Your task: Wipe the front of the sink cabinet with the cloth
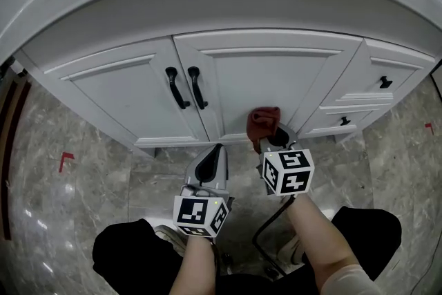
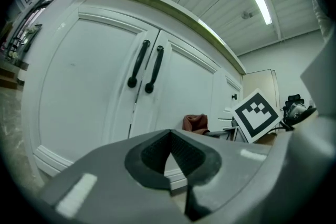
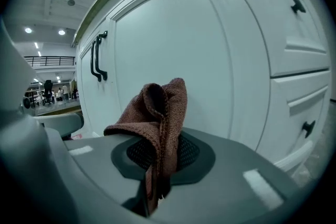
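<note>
The white sink cabinet (image 1: 269,72) curves across the head view, with two doors and black handles (image 1: 186,88). My right gripper (image 1: 271,137) is shut on a reddish-brown cloth (image 1: 263,121), which it holds against the bottom right corner of the right door. In the right gripper view the cloth (image 3: 157,118) stands bunched above the closed jaws (image 3: 160,157), close to the door panel (image 3: 210,60). My left gripper (image 1: 213,157) hangs shut with nothing in it, just short of the cabinet's base. The left gripper view shows its jaws (image 2: 170,162) closed, the doors (image 2: 105,76) ahead and the cloth (image 2: 195,122) at the right.
Drawers with small black knobs (image 1: 385,82) sit to the right of the doors. The floor is grey marble tile (image 1: 83,190), with a red tape mark (image 1: 65,160) at the left. A black cable (image 1: 266,231) trails from the right gripper, between the person's knees.
</note>
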`<control>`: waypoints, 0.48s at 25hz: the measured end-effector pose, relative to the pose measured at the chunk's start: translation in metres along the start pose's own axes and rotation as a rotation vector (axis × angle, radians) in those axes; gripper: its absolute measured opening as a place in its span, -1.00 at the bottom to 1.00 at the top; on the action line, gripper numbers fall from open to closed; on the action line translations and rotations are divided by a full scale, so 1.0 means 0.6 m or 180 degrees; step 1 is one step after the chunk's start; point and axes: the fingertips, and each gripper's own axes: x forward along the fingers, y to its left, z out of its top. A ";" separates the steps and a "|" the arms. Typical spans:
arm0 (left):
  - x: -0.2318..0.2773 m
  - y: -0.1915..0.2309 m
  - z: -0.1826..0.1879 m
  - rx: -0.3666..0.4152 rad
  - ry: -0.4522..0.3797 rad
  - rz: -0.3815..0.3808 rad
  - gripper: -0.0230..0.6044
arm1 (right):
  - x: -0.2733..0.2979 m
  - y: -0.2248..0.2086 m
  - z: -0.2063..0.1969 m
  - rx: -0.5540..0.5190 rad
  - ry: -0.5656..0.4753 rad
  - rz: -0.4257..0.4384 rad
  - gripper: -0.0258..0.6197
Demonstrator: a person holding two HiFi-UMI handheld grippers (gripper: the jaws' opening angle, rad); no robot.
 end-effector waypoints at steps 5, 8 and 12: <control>0.025 -0.044 -0.007 0.0036 0.0020 -0.0128 -0.92 | -0.035 -0.073 0.006 0.0071 -0.0036 -0.0241 -0.67; 0.037 -0.068 -0.014 -0.0013 0.0026 -0.0177 -0.92 | -0.055 -0.117 0.007 0.0113 -0.0040 -0.0384 -0.67; 0.052 -0.100 -0.026 -0.0030 0.0064 -0.0250 -0.92 | -0.077 -0.154 0.002 0.0092 -0.0014 -0.0424 -0.67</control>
